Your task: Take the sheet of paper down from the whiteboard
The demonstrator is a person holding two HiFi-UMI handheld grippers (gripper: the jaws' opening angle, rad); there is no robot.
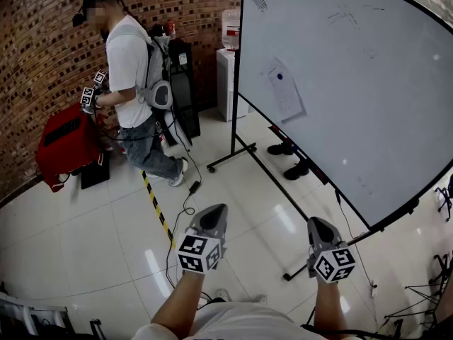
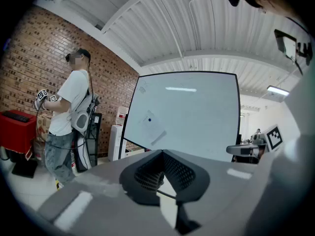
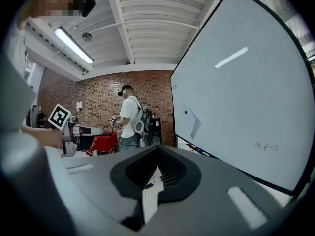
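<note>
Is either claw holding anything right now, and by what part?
Nothing is held: the left claw and the right claw are shut and empty; the sheet of paper hangs on the whiteboard, untouched.

- The right gripper (image 3: 157,150) points nearly level, its dark jaws closed together with nothing between them.
- The whiteboard (image 3: 241,92) fills the right side, on a black frame.
- A sheet of paper (image 3: 190,122) hangs on the whiteboard under a blue magnet (image 3: 186,112), its lower part curling off the surface.
- Faint handwriting (image 3: 266,145) sits low on the board.
- A person in a white T-shirt (image 3: 130,116) stands well back, before a brick wall (image 3: 96,95).
- A red case (image 3: 104,141) stands beside that person.
</note>
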